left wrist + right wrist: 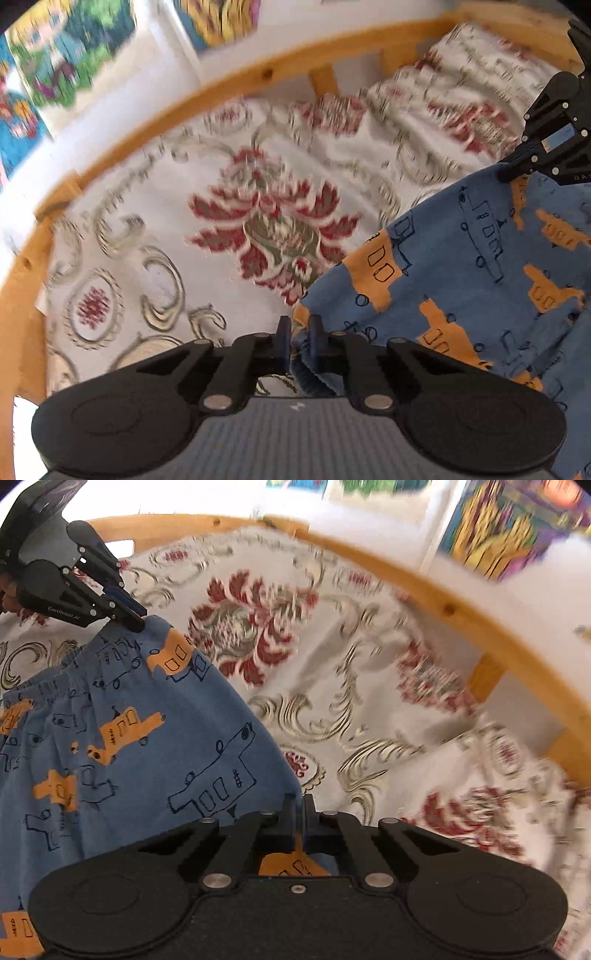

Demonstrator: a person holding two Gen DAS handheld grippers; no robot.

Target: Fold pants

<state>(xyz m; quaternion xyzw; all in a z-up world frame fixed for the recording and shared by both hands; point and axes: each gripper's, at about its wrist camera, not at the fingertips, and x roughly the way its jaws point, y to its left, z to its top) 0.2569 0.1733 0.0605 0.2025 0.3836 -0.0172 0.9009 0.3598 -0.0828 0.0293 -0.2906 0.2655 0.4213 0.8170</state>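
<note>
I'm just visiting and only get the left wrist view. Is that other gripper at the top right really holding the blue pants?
Observer: Yes. The right wrist view shows the right gripper with its fingers closed on an edge of the pants.
Operator: And which part is my side holding?
Observer: From that view, the left gripper pinches one end of the gathered waistband.

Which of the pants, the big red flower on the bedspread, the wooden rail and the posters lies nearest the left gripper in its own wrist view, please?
1. Pants, gripped, right.
2. Red flower, ahead.
3. Wooden rail, beyond.
4. Posters, on the wall.
</note>
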